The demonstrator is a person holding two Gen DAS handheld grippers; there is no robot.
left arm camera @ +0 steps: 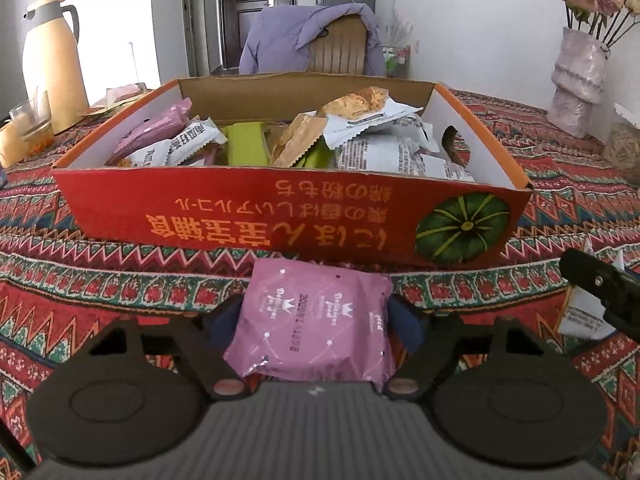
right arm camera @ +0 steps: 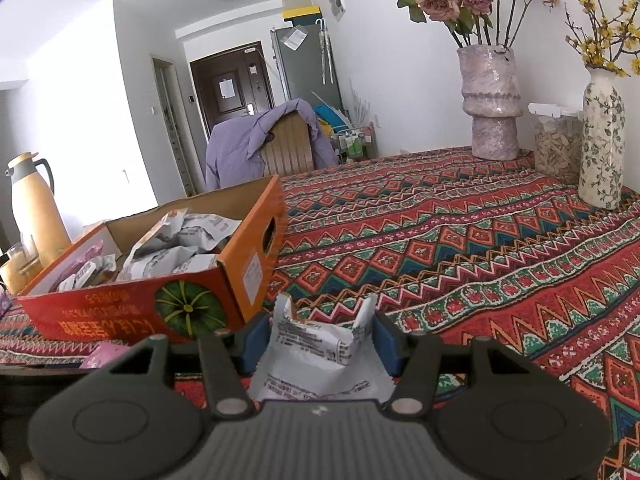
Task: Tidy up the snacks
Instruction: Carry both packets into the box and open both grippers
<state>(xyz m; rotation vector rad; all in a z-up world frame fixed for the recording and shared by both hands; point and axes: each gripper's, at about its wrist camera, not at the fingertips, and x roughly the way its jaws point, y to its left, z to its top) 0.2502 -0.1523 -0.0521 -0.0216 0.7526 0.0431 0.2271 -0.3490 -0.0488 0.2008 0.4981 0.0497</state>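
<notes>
Both loaded just short of the box [left arm camera: 280, 216] — left gripper [left arm camera: 316, 322] pinching the pink packet [left arm camera: 316, 320], right gripper [right arm camera: 320, 344] pinching the white packet [right arm camera: 320, 356] — next, I guess, lift over its front wall.

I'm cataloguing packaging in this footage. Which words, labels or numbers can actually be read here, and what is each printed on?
Cardboard box, front panel: large yellow Japanese/Chinese characters, upside down; I can't transcribe them reliably.
Pink packet in the left claw: script logo and a date-like number, too blurred.
White packet in the right claw: fine print, too small.
</notes>
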